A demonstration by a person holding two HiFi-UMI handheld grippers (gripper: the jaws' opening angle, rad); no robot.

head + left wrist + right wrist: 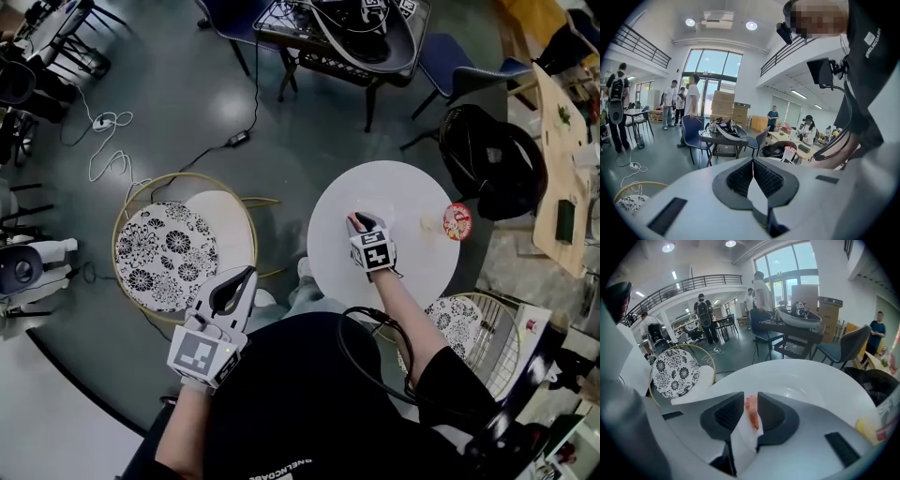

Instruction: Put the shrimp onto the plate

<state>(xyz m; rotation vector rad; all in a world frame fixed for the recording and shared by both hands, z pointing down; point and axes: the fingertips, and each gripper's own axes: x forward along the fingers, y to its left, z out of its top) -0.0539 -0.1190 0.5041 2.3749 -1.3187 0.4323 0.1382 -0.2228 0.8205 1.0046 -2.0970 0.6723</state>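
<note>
**White tabletop: shrimp gripped in right tool**

Black-and-white patterned chair [166, 255] stands at the far left, on the floor beside the person.

1. Left tool [249, 273] sits low, between that chair and the person's lap, well apart from the tabletop [412, 272]. In the left gripper view its jaws meet at the tips, with nothing between them [753, 161].
2. Right tool [354, 219] is over the round tabletop, left of its middle. In the right gripper view its jaws [751, 401] are closed on the shrimp [751, 411], an orange-pink piece clamped between the two dark pads. Contact between shrimp and tabletop cannot be determined.
3. Plate [801, 390], white on the white tabletop, lies just ahead of the right tool. The shrimp is not on it.
4. Red pack [457, 221] rests at the tabletop's right edge, apart from the right tool.
</note>
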